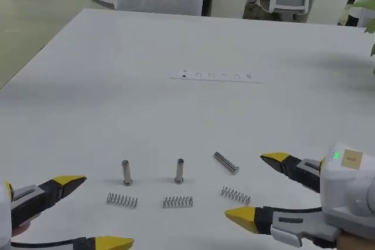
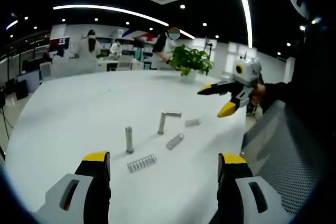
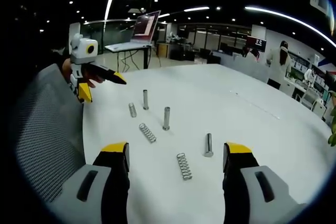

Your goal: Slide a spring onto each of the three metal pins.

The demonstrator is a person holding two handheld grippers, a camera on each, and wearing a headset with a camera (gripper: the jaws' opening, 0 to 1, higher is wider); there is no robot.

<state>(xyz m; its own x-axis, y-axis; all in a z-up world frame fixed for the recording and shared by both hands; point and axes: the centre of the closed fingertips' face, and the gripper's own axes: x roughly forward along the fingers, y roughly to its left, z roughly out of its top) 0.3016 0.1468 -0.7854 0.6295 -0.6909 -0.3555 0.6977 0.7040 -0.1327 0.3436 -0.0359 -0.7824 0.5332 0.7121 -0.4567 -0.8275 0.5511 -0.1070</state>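
Just this side of the fallen pin (image 1: pixel 226 163) lies a spring (image 1: pixel 235 194), its long axis running roughly left to right across the table (image 1: pixel 176 109). The right gripper (image 1: pixel 255 186), jaws spread wide and empty, sits right beside that spring and looks the handier. The left gripper (image 1: pixel 108 209), also spread, hangs well left of the fallen pin.

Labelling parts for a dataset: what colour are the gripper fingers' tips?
Yellow, on black fingers; clearest in the right gripper view.
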